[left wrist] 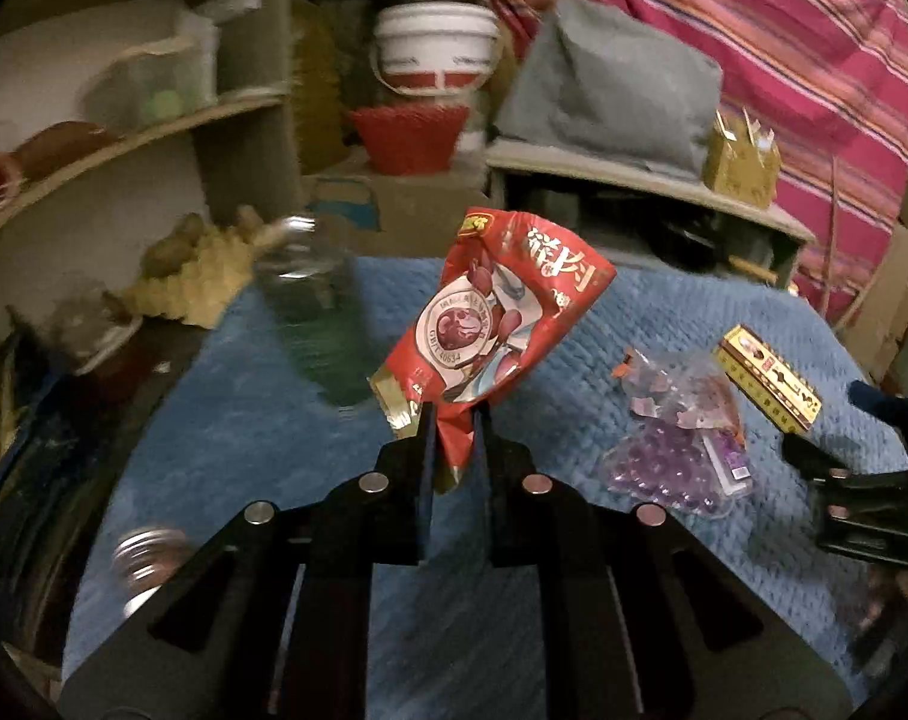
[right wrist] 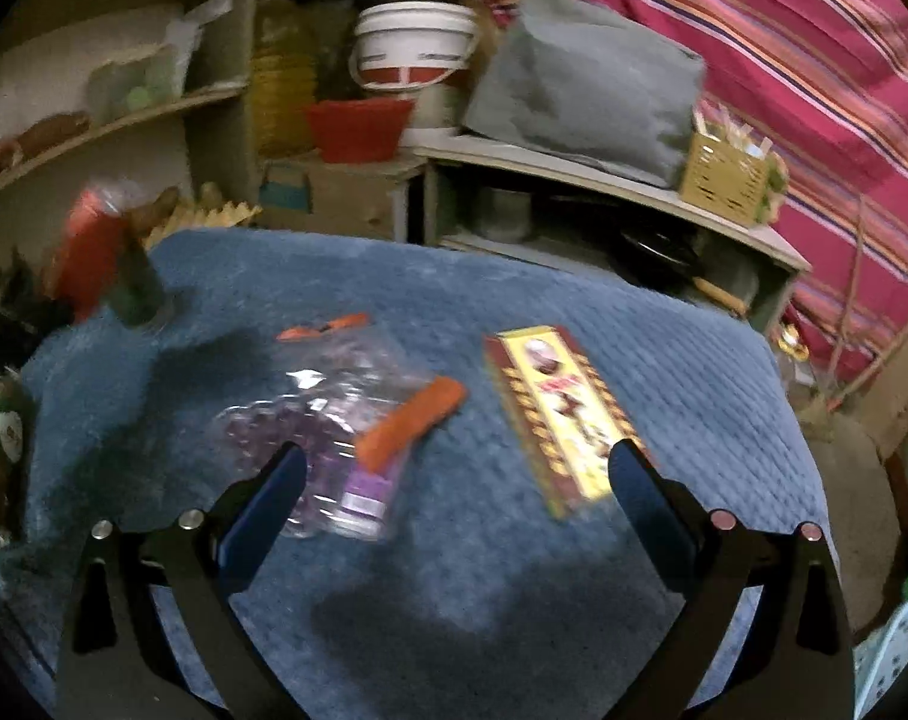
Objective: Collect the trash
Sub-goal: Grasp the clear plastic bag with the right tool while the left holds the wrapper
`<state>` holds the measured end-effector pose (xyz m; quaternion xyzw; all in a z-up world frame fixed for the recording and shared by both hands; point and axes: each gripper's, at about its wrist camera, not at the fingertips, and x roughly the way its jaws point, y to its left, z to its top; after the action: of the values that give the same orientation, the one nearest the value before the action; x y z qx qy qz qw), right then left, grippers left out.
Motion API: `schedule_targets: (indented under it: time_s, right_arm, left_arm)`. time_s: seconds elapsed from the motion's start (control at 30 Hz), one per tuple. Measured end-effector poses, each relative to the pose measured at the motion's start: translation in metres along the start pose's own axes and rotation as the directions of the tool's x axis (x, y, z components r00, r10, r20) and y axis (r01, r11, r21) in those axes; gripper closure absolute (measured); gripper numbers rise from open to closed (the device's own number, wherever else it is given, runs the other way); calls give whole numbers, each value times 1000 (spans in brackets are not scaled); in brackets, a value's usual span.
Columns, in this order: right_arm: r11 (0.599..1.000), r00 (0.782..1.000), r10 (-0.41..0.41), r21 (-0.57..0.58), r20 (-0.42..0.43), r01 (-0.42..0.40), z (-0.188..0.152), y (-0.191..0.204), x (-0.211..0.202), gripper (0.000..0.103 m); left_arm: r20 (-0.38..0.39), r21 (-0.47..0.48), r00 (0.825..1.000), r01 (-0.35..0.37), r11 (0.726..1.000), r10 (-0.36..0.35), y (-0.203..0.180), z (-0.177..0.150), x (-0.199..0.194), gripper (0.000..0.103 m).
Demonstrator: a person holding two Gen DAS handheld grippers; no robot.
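Fingers of your left gripper pinch the red snack wrapper by its lower edge, lifted off the blue cloth for carrying, while your right gripper gapes wide above the clear plastic bag and yellow box, both still uncollected.

On the blue quilted table, the clear plastic bag of purple beads lies left of the yellow rectangular carton; the grey cushion sits on the shelf behind.
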<state>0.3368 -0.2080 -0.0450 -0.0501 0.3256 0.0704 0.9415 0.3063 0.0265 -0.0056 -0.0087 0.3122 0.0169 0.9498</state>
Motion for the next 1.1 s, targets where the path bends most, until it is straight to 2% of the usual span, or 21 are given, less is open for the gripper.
schedule_targets:
  time_s: [0.1,0.23,0.43,0.57,0.73,0.8,0.87,0.97,1.1]
  right_arm:
    - [999,1000,-13,-36,-11,13,5,16,11,5]
    - [997,999,-35,-63,-40,32,15,34,31,5]
    - [998,993,-62,-14,-104,61,21,35,59,5]
    - [996,989,-86,-28,-121,83,25,35,64,6]
    - [998,987,-66,-19,-144,63,28,27,66,29]
    - [998,987,-60,-17,-150,58,28,26,66,46]
    - [998,985,-55,-18,-162,52,27,25,69,58]
    - [996,982,-83,-52,-171,75,25,29,70,67]
    - [988,977,-140,-92,-163,126,23,32,68,85]
  left_arm:
    - [32,-28,999,-8,1000,9,17,-8,-16,93]
    - [19,-35,1000,-21,999,22,27,-6,-17,93]
    - [41,3,999,-6,1000,6,27,-10,-25,93]
    - [30,-1,1000,4,1000,-4,29,-13,-23,93]
    - [32,4,999,18,1000,-18,32,-13,-24,93]
    - [33,3,999,16,1000,-16,34,-14,-24,93]
    - [33,-1,999,9,1000,-9,36,-13,-25,93]
    - [37,-14,999,13,1000,-12,40,-12,-27,93]
    - [46,-32,999,15,999,-13,46,-11,-30,93]
